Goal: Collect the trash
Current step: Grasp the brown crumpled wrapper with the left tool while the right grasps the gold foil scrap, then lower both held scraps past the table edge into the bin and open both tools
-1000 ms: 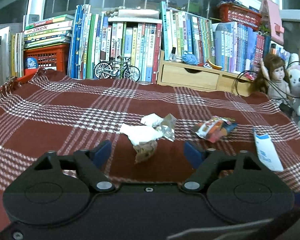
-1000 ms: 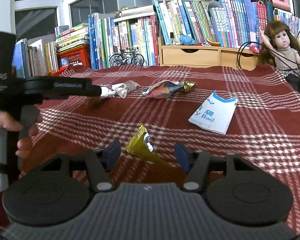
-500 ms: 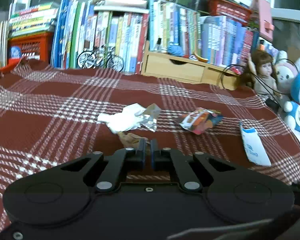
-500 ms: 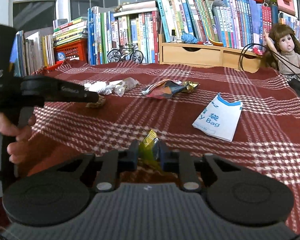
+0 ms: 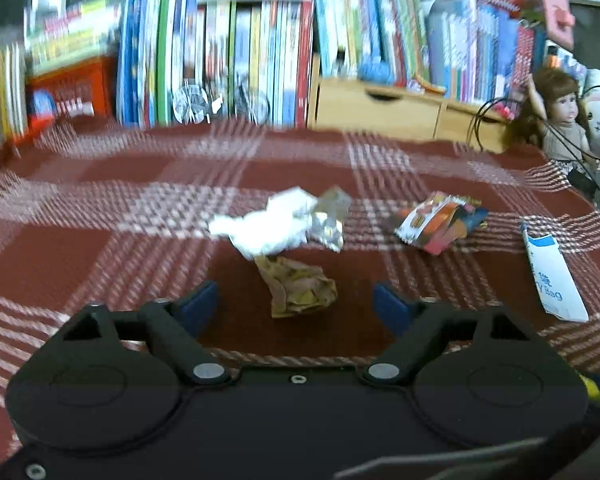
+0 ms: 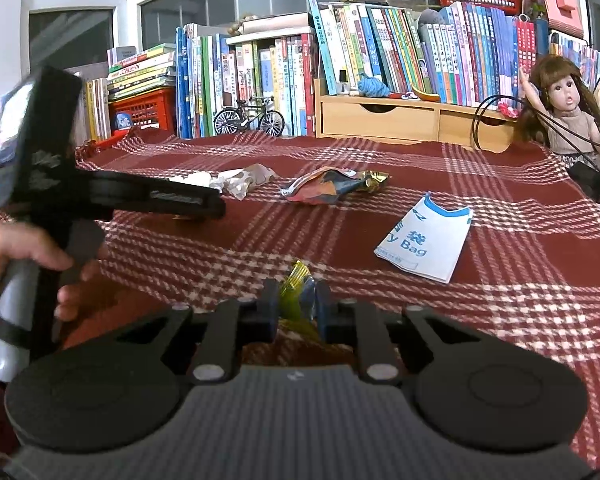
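Two wrappers and a paper bag lie beyond the brown wad.

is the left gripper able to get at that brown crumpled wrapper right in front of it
Probably yes. The left gripper has just been opening, and the brown crumpled wrapper lies on the plaid cloth between its fingertips, untouched. Nothing blocks it; the white tissue sits just behind.

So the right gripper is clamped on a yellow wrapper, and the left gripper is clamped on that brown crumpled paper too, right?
Not quite. The right gripper is indeed clamped on the yellow wrapper, but the left gripper is not clamped on anything. In the left wrist view its jaws have just been opening and stand wide apart, with the brown crumpled paper lying loose on the plaid cloth between them, untouched by either finger.
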Demonstrator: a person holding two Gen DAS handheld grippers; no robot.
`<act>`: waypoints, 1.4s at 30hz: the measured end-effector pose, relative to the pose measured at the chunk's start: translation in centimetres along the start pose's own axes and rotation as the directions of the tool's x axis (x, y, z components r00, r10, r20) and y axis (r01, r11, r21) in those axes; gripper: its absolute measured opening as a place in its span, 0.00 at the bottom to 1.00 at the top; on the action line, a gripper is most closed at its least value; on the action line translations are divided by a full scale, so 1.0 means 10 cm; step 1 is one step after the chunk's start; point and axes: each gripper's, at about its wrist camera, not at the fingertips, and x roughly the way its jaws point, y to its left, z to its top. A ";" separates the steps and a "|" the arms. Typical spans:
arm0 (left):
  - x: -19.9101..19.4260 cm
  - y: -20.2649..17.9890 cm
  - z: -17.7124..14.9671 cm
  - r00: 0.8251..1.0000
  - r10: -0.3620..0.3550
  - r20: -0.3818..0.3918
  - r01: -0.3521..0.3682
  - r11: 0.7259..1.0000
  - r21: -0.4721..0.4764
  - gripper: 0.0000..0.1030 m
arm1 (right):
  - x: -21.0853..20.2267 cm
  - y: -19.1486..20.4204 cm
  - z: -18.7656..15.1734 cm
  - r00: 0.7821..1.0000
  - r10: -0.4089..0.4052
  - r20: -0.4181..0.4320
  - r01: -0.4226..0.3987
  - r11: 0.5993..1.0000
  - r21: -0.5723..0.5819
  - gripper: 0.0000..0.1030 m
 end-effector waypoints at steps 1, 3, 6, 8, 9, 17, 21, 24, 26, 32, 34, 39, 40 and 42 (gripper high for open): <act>0.02 0.02 0.01 1.000 0.008 -0.002 -0.008 1.000 -0.019 0.53 | 0.00 0.00 0.00 1.000 -0.001 0.000 0.001 1.000 0.000 0.22; 0.00 0.06 0.03 0.999 0.040 0.006 -0.040 0.999 -0.036 0.23 | -0.01 0.00 -0.01 1.000 -0.001 0.000 0.001 1.000 0.002 0.22; -0.13 0.09 -0.01 1.000 0.013 0.015 -0.012 0.999 -0.045 0.21 | -0.04 -0.02 -0.01 1.000 0.001 0.005 -0.001 1.000 0.007 0.22; -0.25 0.08 -0.06 1.000 -0.003 0.030 0.004 1.000 -0.024 0.21 | -0.07 -0.03 -0.02 1.000 0.004 0.009 -0.004 1.000 0.009 0.21; -0.29 0.07 -0.07 0.999 -0.018 0.035 0.019 1.000 -0.020 0.21 | -0.08 -0.03 -0.02 1.000 0.007 0.010 -0.007 1.000 0.010 0.21; -0.92 0.02 -0.34 0.987 -0.127 0.100 0.125 0.992 0.026 0.21 | -0.28 -0.03 -0.07 0.999 0.041 0.022 -0.041 0.999 0.029 0.20; -1.25 -0.03 -0.52 0.975 -0.181 0.128 0.175 0.983 0.057 0.21 | -0.41 -0.01 -0.12 0.997 0.074 0.009 -0.074 0.997 0.034 0.18; -1.46 -0.07 -0.68 0.969 -0.209 0.129 0.199 0.976 0.086 0.21 | -0.54 0.02 -0.18 0.995 0.100 -0.003 -0.100 0.995 0.030 0.17; -1.61 -0.10 -0.80 0.969 -0.217 0.121 0.205 0.973 0.107 0.21 | -0.62 0.04 -0.23 0.993 0.118 -0.014 -0.117 0.993 0.032 0.17; -1.97 -0.15 -1.17 0.965 -0.253 0.072 0.240 0.958 0.153 0.21 | -0.88 0.09 -0.42 0.982 0.172 -0.075 -0.169 0.985 0.039 0.16; -2.04 -0.15 -1.30 0.969 -0.245 0.038 0.237 0.961 0.143 0.21 | -0.96 0.10 -0.53 0.975 0.192 -0.111 -0.187 0.981 0.052 0.16; -2.09 -0.13 -1.68 0.968 -0.235 -0.083 0.245 0.959 0.142 0.21 | -1.02 0.18 -0.86 0.951 0.221 -0.217 -0.211 0.975 0.068 0.16; -2.07 -0.12 -1.74 0.968 -0.225 -0.111 0.240 0.960 0.143 0.21 | -1.00 0.19 -0.93 0.947 0.221 -0.233 -0.210 0.975 0.072 0.16; -1.98 -0.11 -1.87 0.961 -0.211 -0.180 0.236 0.963 0.128 0.21 | -0.95 0.19 -1.06 0.937 0.230 -0.261 -0.215 0.973 0.088 0.16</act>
